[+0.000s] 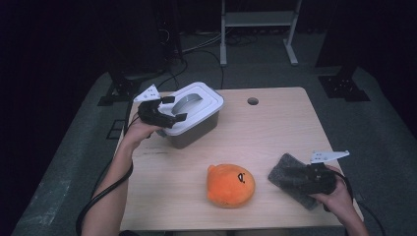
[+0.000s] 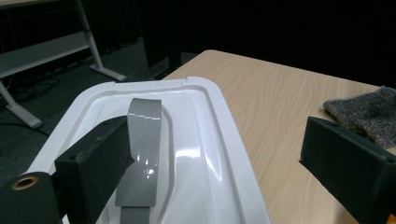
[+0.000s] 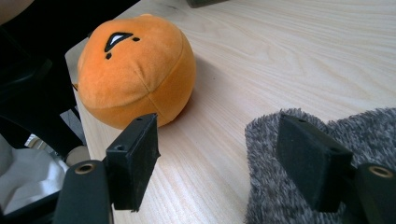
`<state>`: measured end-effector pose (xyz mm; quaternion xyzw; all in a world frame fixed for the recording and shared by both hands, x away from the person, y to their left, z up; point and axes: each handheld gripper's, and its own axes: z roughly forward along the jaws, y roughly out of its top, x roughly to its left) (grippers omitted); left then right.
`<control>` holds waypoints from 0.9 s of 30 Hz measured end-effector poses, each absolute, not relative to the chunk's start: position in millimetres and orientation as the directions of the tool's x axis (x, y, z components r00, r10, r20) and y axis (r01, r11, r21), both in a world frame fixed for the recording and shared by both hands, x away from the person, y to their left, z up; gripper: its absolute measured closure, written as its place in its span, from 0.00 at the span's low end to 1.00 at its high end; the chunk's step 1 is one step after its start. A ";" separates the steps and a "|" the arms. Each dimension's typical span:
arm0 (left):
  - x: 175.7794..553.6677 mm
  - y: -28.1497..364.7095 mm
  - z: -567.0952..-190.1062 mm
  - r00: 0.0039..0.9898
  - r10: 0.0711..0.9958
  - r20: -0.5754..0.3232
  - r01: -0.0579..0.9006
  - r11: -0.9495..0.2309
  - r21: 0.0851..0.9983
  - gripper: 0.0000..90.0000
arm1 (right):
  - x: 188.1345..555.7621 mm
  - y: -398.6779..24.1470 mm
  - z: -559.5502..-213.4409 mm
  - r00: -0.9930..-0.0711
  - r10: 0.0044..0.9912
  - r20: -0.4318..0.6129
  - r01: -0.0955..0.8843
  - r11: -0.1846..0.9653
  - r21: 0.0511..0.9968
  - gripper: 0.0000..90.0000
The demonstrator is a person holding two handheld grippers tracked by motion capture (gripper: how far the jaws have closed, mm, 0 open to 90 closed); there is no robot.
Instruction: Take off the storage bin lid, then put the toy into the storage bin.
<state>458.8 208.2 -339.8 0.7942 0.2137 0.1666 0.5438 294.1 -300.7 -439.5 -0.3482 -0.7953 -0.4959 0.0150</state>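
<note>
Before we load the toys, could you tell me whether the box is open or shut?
Shut: the white lid sits flat on the box.

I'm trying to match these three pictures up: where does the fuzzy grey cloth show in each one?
High view: the grey cloth lies lower right, under the right hand-held gripper.
Left gripper view: far right edge, beyond the jaw.
Right gripper view: bottom right, one jaw resting over it.
Shared landmark: the wooden table.
</note>
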 end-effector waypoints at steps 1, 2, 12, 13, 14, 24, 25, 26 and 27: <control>459.8 208.3 -339.9 0.852 0.522 0.031 0.158 -0.315 0.936 0.09 | 294.0 -300.5 -439.2 -0.757 0.539 0.370 0.569 0.266 0.778 0.32; 461.0 208.4 -340.2 0.852 0.523 0.027 0.161 -0.310 0.937 0.09 | 294.0 -300.5 -439.2 -0.758 0.538 0.368 0.567 0.267 0.779 0.32; 475.8 211.2 -341.8 0.835 0.550 0.015 0.184 -0.306 0.934 0.09 | 295.2 -300.3 -440.3 -0.757 0.536 0.373 0.571 0.266 0.777 0.32; 477.6 211.1 -341.6 0.833 0.553 0.020 0.184 -0.312 0.932 0.09 | 295.5 -300.1 -440.5 -0.758 0.536 0.372 0.571 0.268 0.776 0.32; 479.4 211.0 -341.5 0.832 0.554 0.018 0.187 -0.311 0.932 0.09 | 295.7 -299.5 -440.5 -0.756 0.537 0.375 0.573 0.267 0.775 0.32; 493.7 207.5 -344.2 0.814 0.581 -0.004 0.220 -0.301 0.928 0.13 | 295.3 -301.3 -440.5 -0.753 0.540 0.375 0.575 0.263 0.775 0.32; 494.3 206.8 -344.2 0.814 0.580 -0.001 0.221 -0.308 0.925 0.13 | 295.3 -301.8 -440.5 -0.756 0.538 0.373 0.571 0.263 0.778 0.32; 494.4 206.3 -344.2 0.815 0.580 0.003 0.221 -0.315 0.923 0.14 | 295.2 -302.0 -440.3 -0.755 0.539 0.373 0.572 0.263 0.777 0.32; 494.6 205.5 -344.1 0.816 0.578 0.003 0.221 -0.317 0.922 0.14 | 295.2 -302.0 -440.3 -0.756 0.538 0.373 0.571 0.263 0.778 0.32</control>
